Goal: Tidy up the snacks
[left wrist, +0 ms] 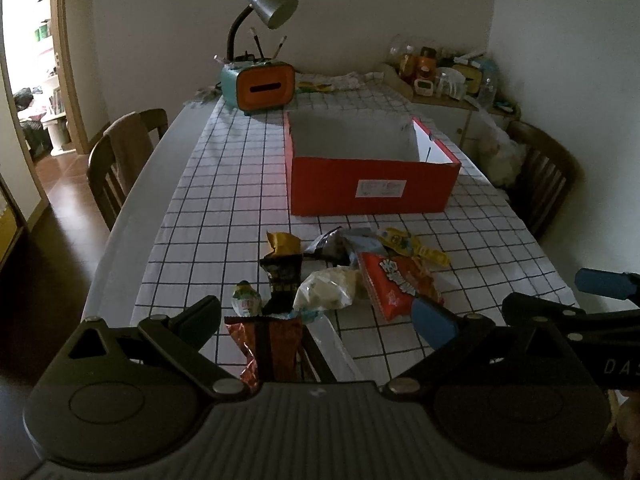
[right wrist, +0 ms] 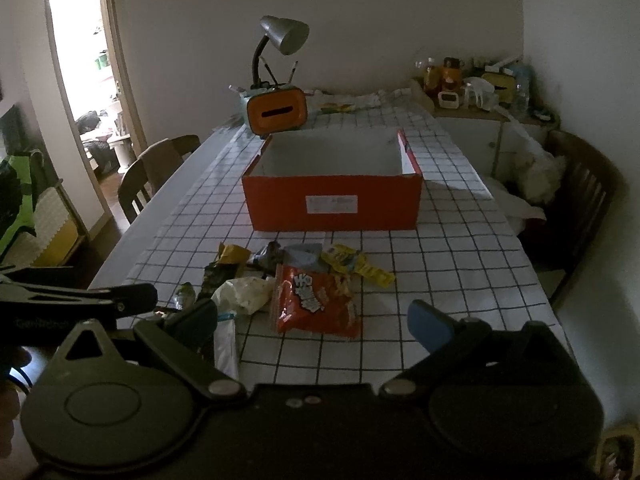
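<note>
We see both grippers, left gripper (left wrist: 316, 318) and right gripper (right wrist: 312, 320), fingers spread wide, holding nothing, above the snack pile (right wrist: 296, 280), empty red box (right wrist: 332, 204) beyond on the checked worktop (right wrist: 460, 248).

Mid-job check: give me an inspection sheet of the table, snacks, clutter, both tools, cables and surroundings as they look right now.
Surface: table with white grid tablecloth, dim light.
Job's things: open red box, its visible inside looks empty; snack pile in front of it, apart from it: orange chip bag, yellow packet, white wrapped snack, black packet, red-brown packet at the near edge.
Clutter: orange-faced tissue box and desk lamp behind the box.
Grippers: left tool open, empty, nearest the pile; right tool open, empty, above the chip bag.
Cables: nothing seen.
Surroundings: wooden chairs both sides, cluttered side cabinet, open doorway.
</note>
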